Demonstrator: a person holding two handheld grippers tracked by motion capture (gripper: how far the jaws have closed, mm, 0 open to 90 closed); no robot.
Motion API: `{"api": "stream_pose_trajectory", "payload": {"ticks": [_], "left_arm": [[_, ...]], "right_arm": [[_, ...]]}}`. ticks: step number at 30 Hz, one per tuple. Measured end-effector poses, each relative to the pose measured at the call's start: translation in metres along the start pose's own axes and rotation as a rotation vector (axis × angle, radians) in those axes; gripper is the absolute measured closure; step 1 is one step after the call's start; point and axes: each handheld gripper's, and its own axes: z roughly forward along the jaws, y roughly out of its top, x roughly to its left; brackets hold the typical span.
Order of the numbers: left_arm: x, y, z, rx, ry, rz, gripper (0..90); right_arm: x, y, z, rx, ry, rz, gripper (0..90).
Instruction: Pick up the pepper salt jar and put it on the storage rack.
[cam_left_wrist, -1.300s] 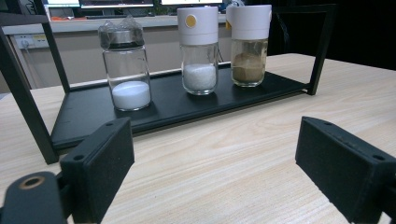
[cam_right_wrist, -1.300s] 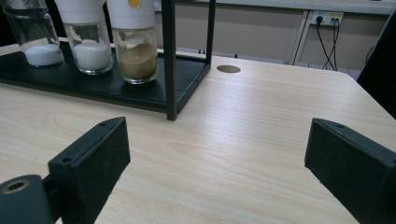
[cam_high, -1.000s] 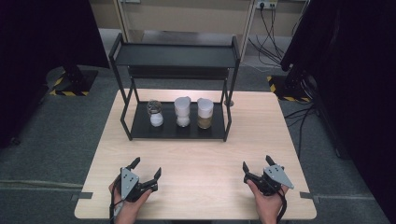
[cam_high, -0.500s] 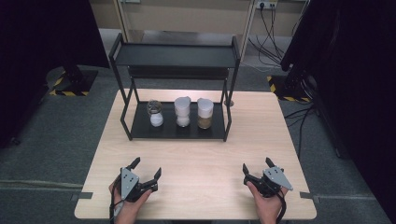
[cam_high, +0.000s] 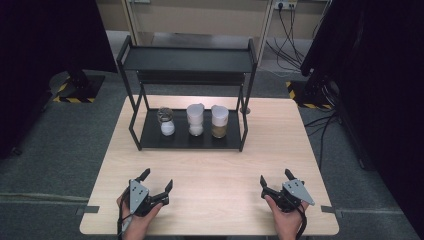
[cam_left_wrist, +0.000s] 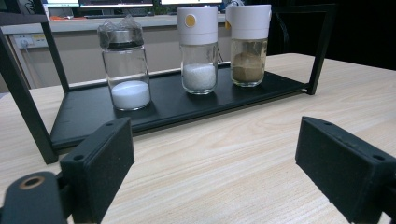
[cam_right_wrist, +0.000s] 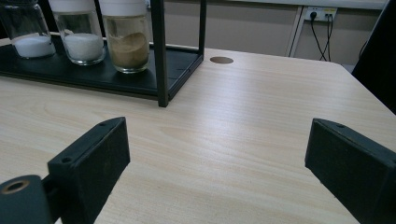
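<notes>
In the high view both forearms are cut off by the bottom edge, and each hand is largely hidden beneath the gripper it holds. In the right gripper view the upper edge crops the lids of all three jars, and the leftmost jar is also clipped by the left edge; in the left gripper view the rack's (cam_high: 190, 60) top shelf lies outside the frame. The contents cannot be identified beyond colour and texture. The rack stands at the centre of the high view on the table (cam_high: 210, 170), its lower tray carrying three jars in a row. The left jar (cam_high: 166, 121) – clear glass with a dark, crinkled cap – holds a low layer of white powder. The middle jar (cam_high: 195, 119), white-lidded with a yellow dot, holds coarser white grains filling its lower part. The right jar (cam_high: 219, 121), also white-lidded, holds brown powder up to about half of its glass. The left gripper (cam_high: 156, 181) rests at the lower left of the high view, jaws released and spread wide, nothing between them – bare tabletop shows in the gap. The right gripper (cam_high: 276, 178) sits at the lower right, jaws likewise released and holding nothing. Both are well apart from the jars.
</notes>
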Motion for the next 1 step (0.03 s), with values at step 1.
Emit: {"api": "stream_pose_trajectory", "payload": {"ticks": [1], "left_arm": [[0.0000, 0.0000, -0.0001, -0.001, 0.000, -0.001, 11.2]], "right_arm": [[0.0000, 0.0000, 0.0000, 0.000, 0.000, 0.000, 6.6]]}}
